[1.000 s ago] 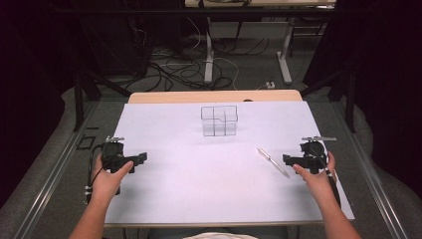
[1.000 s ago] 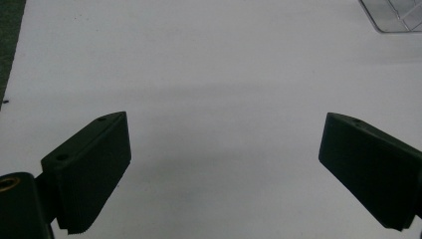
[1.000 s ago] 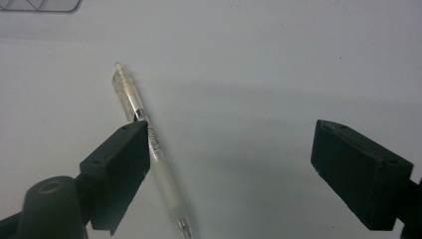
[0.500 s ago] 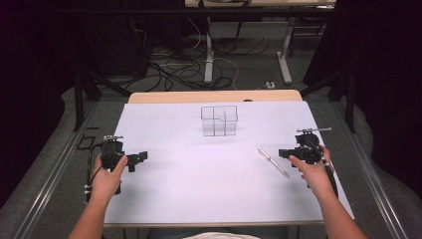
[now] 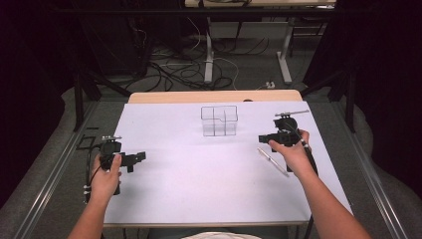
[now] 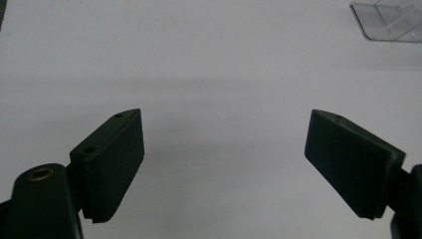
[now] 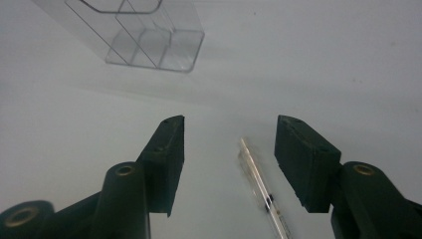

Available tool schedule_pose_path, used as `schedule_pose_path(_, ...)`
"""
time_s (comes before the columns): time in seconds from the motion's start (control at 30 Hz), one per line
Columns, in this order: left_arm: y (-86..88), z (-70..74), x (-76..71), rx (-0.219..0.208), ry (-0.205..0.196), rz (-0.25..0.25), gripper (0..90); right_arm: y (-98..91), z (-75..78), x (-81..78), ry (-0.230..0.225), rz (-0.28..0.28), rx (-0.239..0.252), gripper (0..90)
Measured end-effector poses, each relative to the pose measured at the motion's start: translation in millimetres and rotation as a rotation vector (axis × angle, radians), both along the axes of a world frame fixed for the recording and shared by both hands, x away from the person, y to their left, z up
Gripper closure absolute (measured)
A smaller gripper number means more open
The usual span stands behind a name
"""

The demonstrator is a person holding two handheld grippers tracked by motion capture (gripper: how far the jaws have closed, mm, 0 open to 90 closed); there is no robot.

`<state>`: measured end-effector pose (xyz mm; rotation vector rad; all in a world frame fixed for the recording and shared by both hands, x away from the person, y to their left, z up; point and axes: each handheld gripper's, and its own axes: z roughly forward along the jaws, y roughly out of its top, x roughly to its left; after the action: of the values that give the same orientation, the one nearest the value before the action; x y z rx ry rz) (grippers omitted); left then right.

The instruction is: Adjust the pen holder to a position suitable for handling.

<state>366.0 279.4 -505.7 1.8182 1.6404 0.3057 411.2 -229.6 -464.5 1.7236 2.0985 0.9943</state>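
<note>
A clear plastic box [image 5: 219, 120] with compartments stands on the white table top [image 5: 199, 194], toward its far side. A clear pen [image 5: 272, 162] lies to the right of the middle. My right gripper [image 5: 262, 139] hovers just beyond the pen, pointing left. Its jaws have just been closing but still stand apart, with nothing pressed between them. In the right gripper view, the pen [image 7: 259, 186] lies on the table beneath the gap of the right gripper [image 7: 229, 154], with the box [image 7: 144, 40] ahead. My left gripper [image 5: 140, 157] rests at the left edge. In its own view the left gripper [image 6: 224, 164] is open and empty, having just closed slightly.
A strip of wooden table [image 5: 214, 96] shows past the far edge of the white sheet. Beyond it lie floor cables [image 5: 174, 64] and desk legs [image 5: 209, 55]. Metal rails [image 5: 54, 169] run along both sides of the table. A corner of the box [image 6: 393, 22] shows at the top right of the left gripper view.
The right hand has lifted and moved away from the person and leftward, past the pen, and its jaws have narrowed. The left hand has stayed in place.
</note>
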Motion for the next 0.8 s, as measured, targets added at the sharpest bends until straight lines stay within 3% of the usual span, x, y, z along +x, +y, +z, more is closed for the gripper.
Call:
schedule_pose_path(0.3,-3.2,-1.7,-0.8,0.01,0.005,-0.017,15.8,24.0,16.0,25.6,0.023,-0.031,-0.02,46.7)
schedule_pose_path(0.67,-3.1,-1.4,-0.9,0.015,0.02,-0.023,15.7,33.8,26.2,46.4,0.064,-0.084,-0.005,50.1)
schedule_pose_path(0.8,-3.7,-1.8,-0.8,0.013,0.007,-0.013,15.8,41.7,31.2,59.3,0.073,-0.086,-0.013,55.0)
